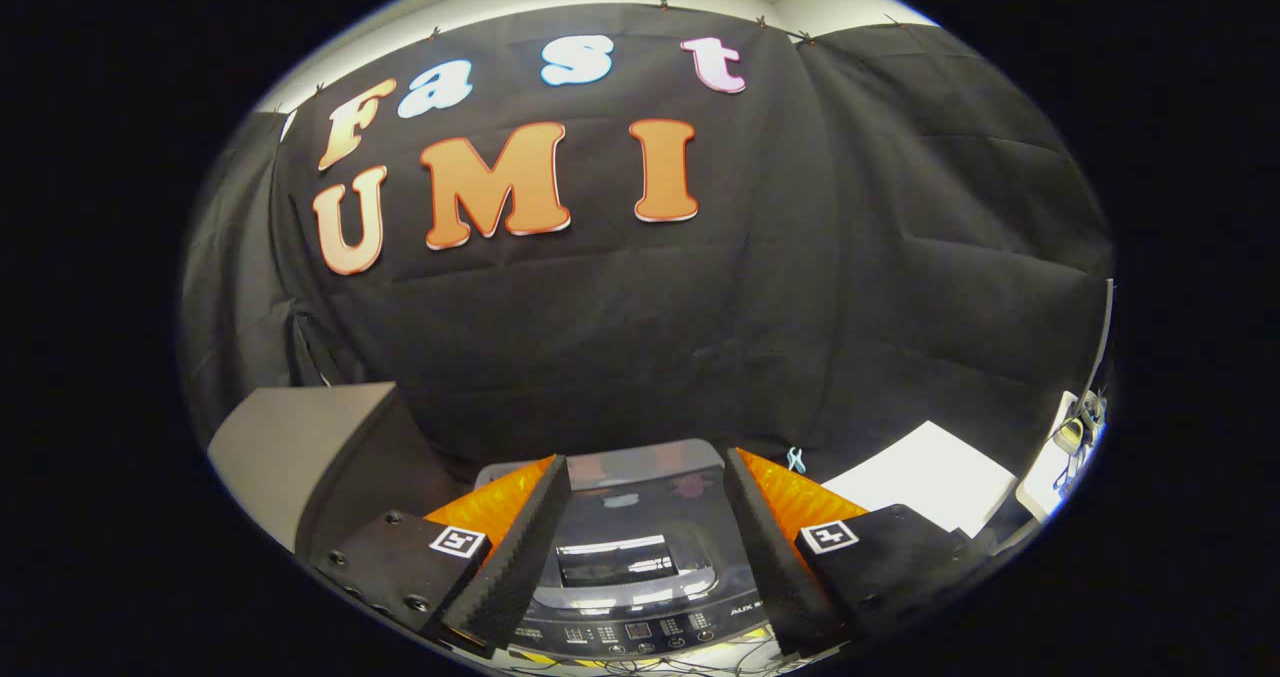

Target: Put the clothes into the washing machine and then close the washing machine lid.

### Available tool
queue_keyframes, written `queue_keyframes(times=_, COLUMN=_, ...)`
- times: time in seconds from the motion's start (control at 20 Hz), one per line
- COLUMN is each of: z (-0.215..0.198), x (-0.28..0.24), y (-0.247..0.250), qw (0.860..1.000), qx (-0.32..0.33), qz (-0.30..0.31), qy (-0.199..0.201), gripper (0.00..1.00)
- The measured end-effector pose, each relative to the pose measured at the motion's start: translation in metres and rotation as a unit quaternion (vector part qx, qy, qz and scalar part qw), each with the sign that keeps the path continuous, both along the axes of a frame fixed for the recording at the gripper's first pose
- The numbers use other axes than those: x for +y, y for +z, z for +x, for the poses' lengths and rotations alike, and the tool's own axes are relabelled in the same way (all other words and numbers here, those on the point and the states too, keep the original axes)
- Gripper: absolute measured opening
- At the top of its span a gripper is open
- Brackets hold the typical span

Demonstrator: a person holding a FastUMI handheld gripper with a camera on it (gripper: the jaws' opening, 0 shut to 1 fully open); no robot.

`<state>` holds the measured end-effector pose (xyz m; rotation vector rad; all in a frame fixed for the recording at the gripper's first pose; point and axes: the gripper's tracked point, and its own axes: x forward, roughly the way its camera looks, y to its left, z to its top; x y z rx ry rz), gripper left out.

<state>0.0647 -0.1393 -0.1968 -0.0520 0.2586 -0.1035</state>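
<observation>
1. Gripper view: the gripper (648, 527) has its fingers spread wide, pinching nothing.
2. The grey top-loading washing machine (640, 597) sits just ahead and below, between the fingers, its dark glossy lid (630, 527) lying flat and closed.
3. I cannot see any clothes, so this fits either stage.

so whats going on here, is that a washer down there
Yes. A person is holding a two-finger gripper above a top-loading washing machine. The fingers are spread open with nothing between them, and the machine's lid lies flat and shut between and just ahead of them, with the control panel nearest the camera. A grey box sits to one side of the machine and a white sheet to the other. The black cloth wall hangs behind.
</observation>
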Motion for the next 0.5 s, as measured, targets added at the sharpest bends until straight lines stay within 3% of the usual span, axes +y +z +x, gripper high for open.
queue_keyframes(times=0.5, z=-0.030, x=-0.010, y=0.155, qw=0.995, qx=-0.093, qz=-0.018, qy=-0.002, gripper=0.99)
